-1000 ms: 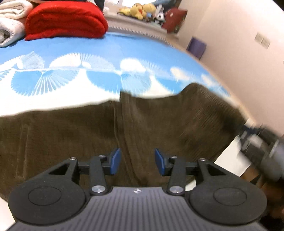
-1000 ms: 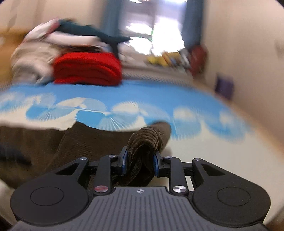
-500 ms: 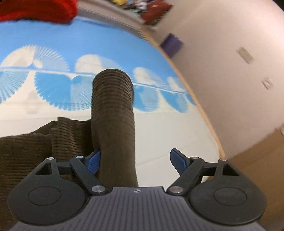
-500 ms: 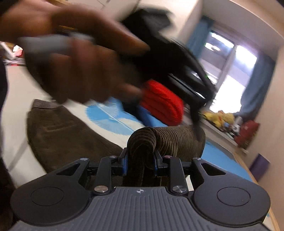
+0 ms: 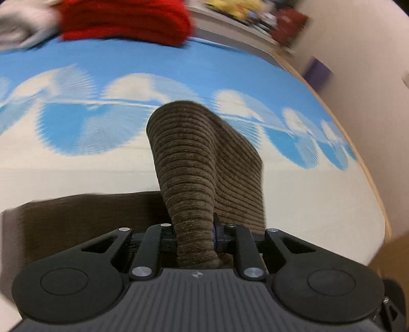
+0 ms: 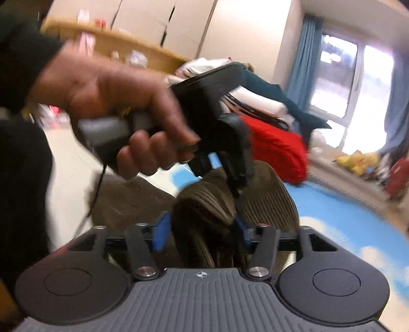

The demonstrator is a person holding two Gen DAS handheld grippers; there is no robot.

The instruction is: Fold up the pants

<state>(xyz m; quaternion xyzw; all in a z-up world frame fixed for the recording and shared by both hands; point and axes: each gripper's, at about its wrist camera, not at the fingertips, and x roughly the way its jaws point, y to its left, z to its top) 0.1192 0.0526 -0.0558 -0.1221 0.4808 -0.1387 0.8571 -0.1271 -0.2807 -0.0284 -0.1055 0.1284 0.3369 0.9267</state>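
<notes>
left tongs point(image 5: 195, 236): had just been closing, and were pinched tight on a bunched fold of the brown corduroy pants point(image 5: 204, 163), the cloth standing up between the pads like a fat ridge.
right tongs point(image 6: 200, 236): had just been opening. Blue pads point(image 6: 160, 235) stood spread, with a lump of the same pants between them. The left pad looked clear of the cloth; the right one was too hidden to call.
pants, the rest: lay flat on the bed point(image 5: 319, 204), spreading off to the left in the left wrist view, near the front edge of the mattress.
in the way: in the right wrist view the person's hand point(image 6: 110, 102), in a dark sleeve, and the other gripper's black body sat right over the pants and blocked most of the bed behind.
bed cover: white near the front, then blue with pale fan shapes.
red blanket point(image 5: 125, 20): folded at the far end of the bed, well apart from the pants, with whitish bedding point(image 5: 23, 28) beside it.
far back: yellow plush toys point(image 6: 358, 161) and a dark red thing on a ledge under the window point(image 6: 352, 84), blue curtain point(image 6: 299, 56) to its side, all blurry.
</notes>
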